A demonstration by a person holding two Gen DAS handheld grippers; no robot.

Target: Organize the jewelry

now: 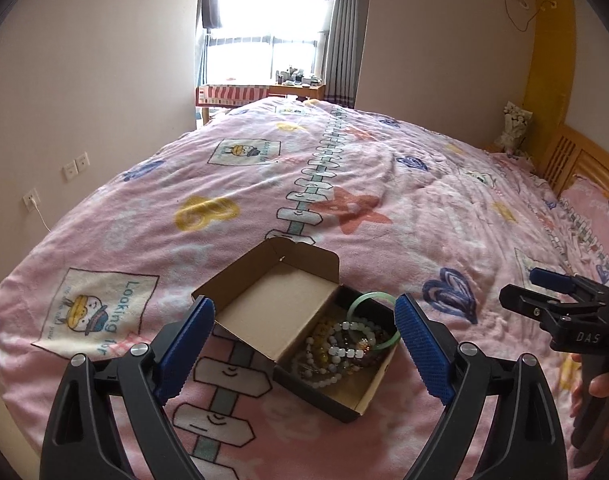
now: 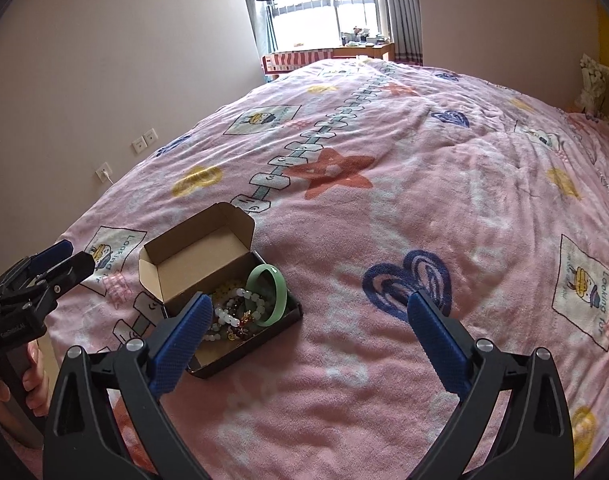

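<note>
A small black cardboard box (image 1: 324,394) with its brown lid flap (image 1: 272,296) open lies on the pink bedspread. It holds a green jade bangle (image 1: 378,345) and several beaded bracelets (image 1: 344,350). My left gripper (image 1: 304,348) is open and empty, its blue pads (image 1: 422,350) on either side of the box, above it. In the right wrist view the box (image 2: 278,326) sits at lower left with the bangle (image 2: 279,298) inside. My right gripper (image 2: 318,342) is open and empty, to the right of the box. It also shows in the left wrist view (image 1: 544,292).
The pink patterned bedspread (image 2: 404,208) covers the whole bed. A wooden headboard (image 1: 572,160) is at the right. A window and a small table (image 1: 264,90) stand beyond the bed's far end. Wall sockets (image 1: 74,168) are on the left wall.
</note>
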